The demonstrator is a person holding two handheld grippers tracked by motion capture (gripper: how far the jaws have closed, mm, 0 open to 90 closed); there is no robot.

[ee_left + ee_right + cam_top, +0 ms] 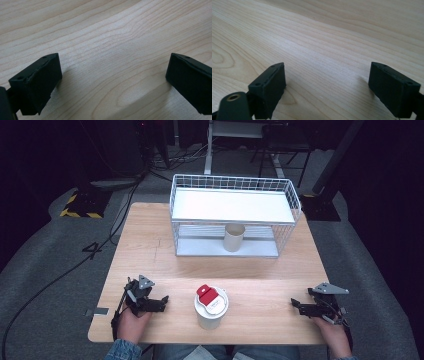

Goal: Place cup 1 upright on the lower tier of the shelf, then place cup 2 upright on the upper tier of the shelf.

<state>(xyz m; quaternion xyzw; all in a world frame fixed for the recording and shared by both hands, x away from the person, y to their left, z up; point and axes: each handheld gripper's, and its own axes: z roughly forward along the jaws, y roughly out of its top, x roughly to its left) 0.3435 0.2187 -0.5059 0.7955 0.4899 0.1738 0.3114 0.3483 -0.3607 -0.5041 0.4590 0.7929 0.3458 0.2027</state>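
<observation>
A white paper cup point(211, 308) with a white lid and a red tab stands near the table's front edge, midway between my hands. A second, beige cup point(233, 237) stands upright on the lower shelf of the white wire rack point(290, 195) at the back. My left gripper point(161, 300) rests on the wood left of the lidded cup, open. My right gripper point(295, 304) rests on the wood to that cup's right, also open. In the left gripper view point(113, 72) and the right gripper view point(327, 77) the black jaws stand wide apart over bare wood, nothing between them.
The wooden table point(150, 250) has free room between the rack and the front cup. The rack's upper shelf point(230, 205) is a plain white board. Cables point(60, 275) run over the grey floor at the left; a yellow-black striped base point(80, 205) stands beyond.
</observation>
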